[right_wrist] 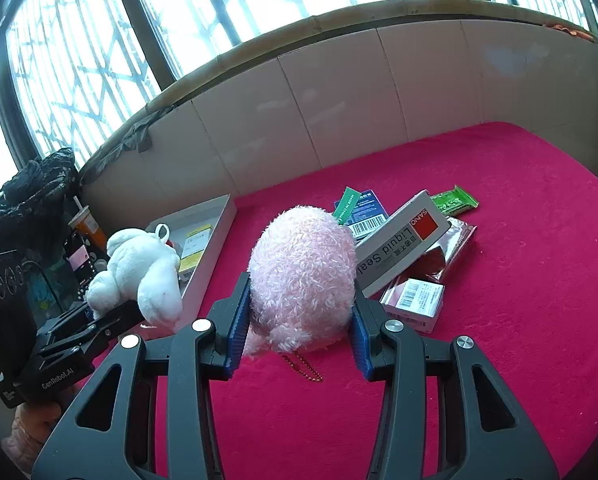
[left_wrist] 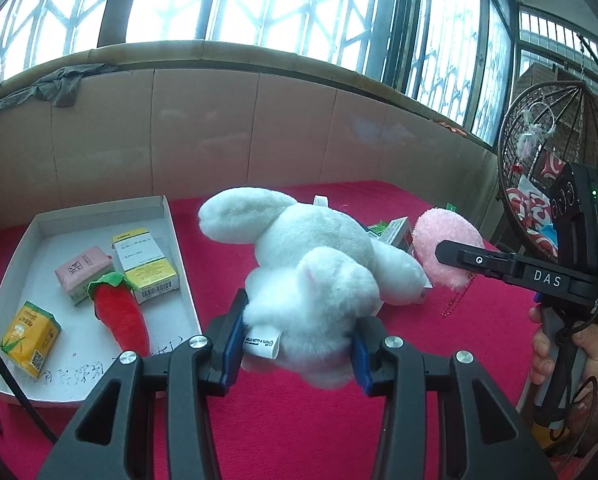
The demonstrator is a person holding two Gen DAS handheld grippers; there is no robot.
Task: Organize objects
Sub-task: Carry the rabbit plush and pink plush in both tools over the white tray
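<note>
We see both grippers as black frames: left gripper (left_wrist: 299,344) and right gripper (right_wrist: 297,334) each have blue ribbed pads and silver screws behind them; "DAS" lettering sideways on the right's body.

The right gripper (right_wrist: 299,328) clamps a pink plush toy (right_wrist: 303,276) above the red cloth (right_wrist: 519,280). At four o'clock of it lie boxes, one marked Liquid Seal (right_wrist: 399,248). At nine o'clock, the left gripper (right_wrist: 111,320) holds a white plush rabbit (right_wrist: 139,272).

A home sunroom; barred windows (left_wrist: 259,0); hanging wicker chair (left_wrist: 555,152).
</note>
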